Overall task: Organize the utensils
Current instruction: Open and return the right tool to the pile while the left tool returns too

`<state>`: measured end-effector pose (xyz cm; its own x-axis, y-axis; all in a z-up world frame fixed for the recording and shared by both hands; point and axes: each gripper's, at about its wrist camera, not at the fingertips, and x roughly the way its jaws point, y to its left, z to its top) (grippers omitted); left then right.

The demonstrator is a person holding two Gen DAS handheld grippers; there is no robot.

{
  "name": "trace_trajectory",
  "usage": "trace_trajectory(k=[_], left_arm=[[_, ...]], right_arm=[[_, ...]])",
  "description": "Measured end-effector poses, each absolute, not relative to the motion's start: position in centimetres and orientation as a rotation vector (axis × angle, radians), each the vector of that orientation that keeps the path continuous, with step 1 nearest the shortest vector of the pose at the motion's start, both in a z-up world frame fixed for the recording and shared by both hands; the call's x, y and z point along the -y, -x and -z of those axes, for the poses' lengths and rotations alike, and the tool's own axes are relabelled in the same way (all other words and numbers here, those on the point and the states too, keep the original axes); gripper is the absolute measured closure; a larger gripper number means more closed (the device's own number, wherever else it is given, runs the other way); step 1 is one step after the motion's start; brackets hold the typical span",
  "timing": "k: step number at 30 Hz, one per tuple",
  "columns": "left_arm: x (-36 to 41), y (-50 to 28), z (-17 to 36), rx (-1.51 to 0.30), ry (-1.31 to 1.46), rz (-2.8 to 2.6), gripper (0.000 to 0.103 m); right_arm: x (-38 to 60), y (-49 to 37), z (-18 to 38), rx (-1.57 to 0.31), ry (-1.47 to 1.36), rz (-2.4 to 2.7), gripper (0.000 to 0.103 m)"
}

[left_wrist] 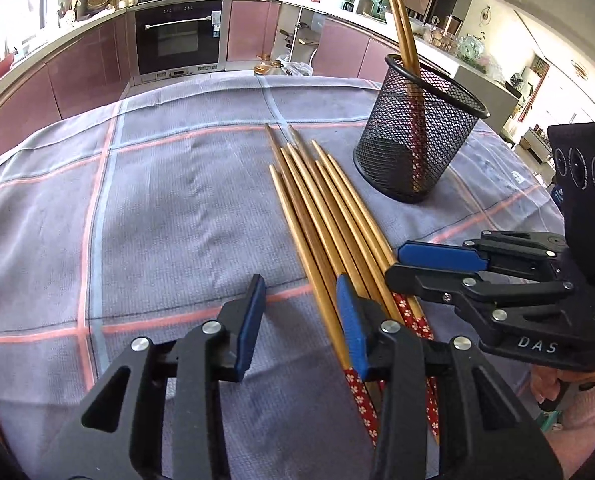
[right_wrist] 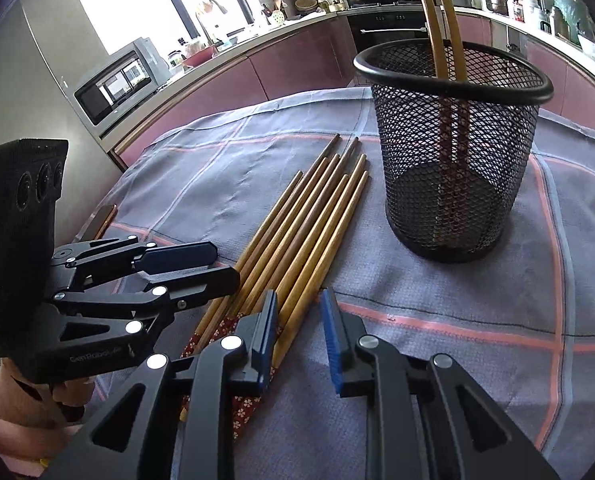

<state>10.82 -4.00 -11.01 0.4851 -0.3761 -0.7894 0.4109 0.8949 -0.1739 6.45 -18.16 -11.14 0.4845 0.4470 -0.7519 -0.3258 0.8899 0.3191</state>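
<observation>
- Here, the loose chopsticks [left_wrist: 329, 216] lie flat on the checked cloth [left_wrist: 157, 200], side by side, just beside the black mesh holder [left_wrist: 417, 136], where two chopsticks [left_wrist: 401, 28] already stand.
- Their long axis runs away from both grippers, patterned red ends nearest to the fingers.
- The left gripper [left_wrist: 303, 328] is partly open and empty, its right finger over the bundle's left edge.
- The right gripper [right_wrist: 303, 336] is narrow, at the bundle's right edge; whether it pinches a chopstick I cannot tell.
- I judge the right hand nearer to the holder.
</observation>
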Motion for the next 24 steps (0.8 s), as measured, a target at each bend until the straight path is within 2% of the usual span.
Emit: trace_trajectory(k=[4, 24], left_arm=[[3.7, -11.2, 11.2, -0.953, -0.035, 0.478, 0.070], [4.6, -12.1, 11.4, -0.953, -0.120, 0.441, 0.074]], right_arm=[[18.8, -6.4, 11.2, -0.962, -0.160, -0.473, 0.083], [18.5, -6.6, 11.0, -0.966, -0.096, -0.413, 0.085]])
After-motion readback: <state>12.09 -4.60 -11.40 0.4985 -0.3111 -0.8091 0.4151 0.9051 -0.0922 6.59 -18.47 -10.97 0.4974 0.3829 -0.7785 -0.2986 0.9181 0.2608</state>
